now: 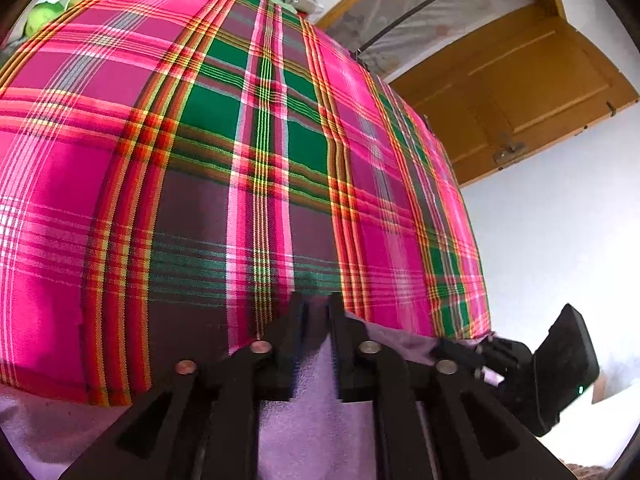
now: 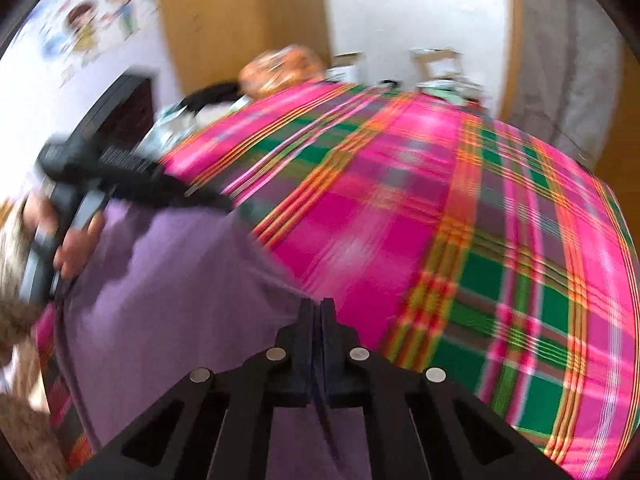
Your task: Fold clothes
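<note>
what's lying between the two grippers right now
The purple garment spans the stretch between the left gripper and right gripper in the right wrist view, lying over the plaid cloth. Nothing else shows there; the view is blurred.

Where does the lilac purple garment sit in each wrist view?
Left wrist: the lilac purple garment runs along the bottom edge, under the left gripper.
Right wrist: it fills the lower left, pinched by the right gripper.
Shared landmark: the pink-and-green plaid cloth.
</note>
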The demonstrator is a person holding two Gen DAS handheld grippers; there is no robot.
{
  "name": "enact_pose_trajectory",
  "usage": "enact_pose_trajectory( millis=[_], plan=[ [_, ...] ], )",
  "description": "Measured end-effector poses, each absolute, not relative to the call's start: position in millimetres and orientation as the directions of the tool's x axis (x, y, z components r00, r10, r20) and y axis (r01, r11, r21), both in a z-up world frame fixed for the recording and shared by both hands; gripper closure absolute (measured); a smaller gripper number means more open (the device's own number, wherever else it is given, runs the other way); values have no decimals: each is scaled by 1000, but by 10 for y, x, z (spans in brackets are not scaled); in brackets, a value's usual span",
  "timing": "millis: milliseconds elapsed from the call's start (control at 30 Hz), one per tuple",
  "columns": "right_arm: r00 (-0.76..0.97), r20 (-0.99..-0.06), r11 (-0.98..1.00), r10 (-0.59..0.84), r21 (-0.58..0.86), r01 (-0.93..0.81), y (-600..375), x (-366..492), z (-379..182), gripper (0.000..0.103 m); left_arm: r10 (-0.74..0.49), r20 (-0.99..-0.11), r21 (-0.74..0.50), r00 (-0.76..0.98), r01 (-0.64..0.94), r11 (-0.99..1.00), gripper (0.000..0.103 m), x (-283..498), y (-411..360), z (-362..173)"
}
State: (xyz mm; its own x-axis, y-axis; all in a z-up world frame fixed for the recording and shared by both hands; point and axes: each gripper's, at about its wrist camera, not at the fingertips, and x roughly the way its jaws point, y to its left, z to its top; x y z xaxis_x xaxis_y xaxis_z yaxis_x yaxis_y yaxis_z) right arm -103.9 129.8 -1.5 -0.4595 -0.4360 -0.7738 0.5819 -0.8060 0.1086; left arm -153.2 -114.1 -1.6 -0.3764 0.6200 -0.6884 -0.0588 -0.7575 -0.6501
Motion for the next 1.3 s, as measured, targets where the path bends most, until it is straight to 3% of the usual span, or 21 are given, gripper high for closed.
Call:
enact_pose_trajectory(
  millis=[133, 300, 467, 600, 900, 933, 967, 1000, 1133, 1300],
  plan=[
    [-478, -772, -839, -419, 127, 529, 1331, -1123, -59, 100, 614, -692, -651, -379, -40, -758, 78, -1529, -1171, 5],
    [-447, -778, -819, -441, 146, 554, 1332, -1155, -78, 97, 613, -694, -655, -376, -23, -756, 77, -1457, -1212, 24],
    [-417, -787, -755, -454, 91, 649, 1181, -1087, -44, 73, 617, -692, -664, -376, -4, -748, 77, -1373, -1255, 37],
    [-398, -797, -713, -454, 56, 699, 1005, -1087, -47, 73, 601, -695, -663, -394, 29, -748, 77, -1263, -1347, 80],
    [-363, -804, -644, -470, 32, 764, 718, -1132, -102, 73, 602, -685, -682, -410, 73, -727, 77, -1095, -1447, 34],
    [-363, -803, -639, -472, 28, 769, 699, -1128, -104, 78, 602, -685, -684, -410, 78, -725, 77, -1101, -1460, 31],
    [-361, -802, -635, -477, 31, 771, 688, -1130, -102, 92, 602, -684, -686, -411, 81, -723, 77, -1106, -1469, 29],
    [-361, -801, -636, -477, 32, 771, 679, -1136, -100, 99, 601, -684, -686, -413, 83, -723, 77, -1109, -1470, 29],
    [-423, -781, -682, -458, 4, 731, 704, -1168, -52, 99, 604, -680, -689, -416, 81, -720, 77, -1086, -1482, 8],
    [-390, -779, -732, -491, 126, 669, 832, -1359, -131, 99, 604, -677, -696, -420, 97, -712, 77, -1077, -1525, -37]
  ],
)
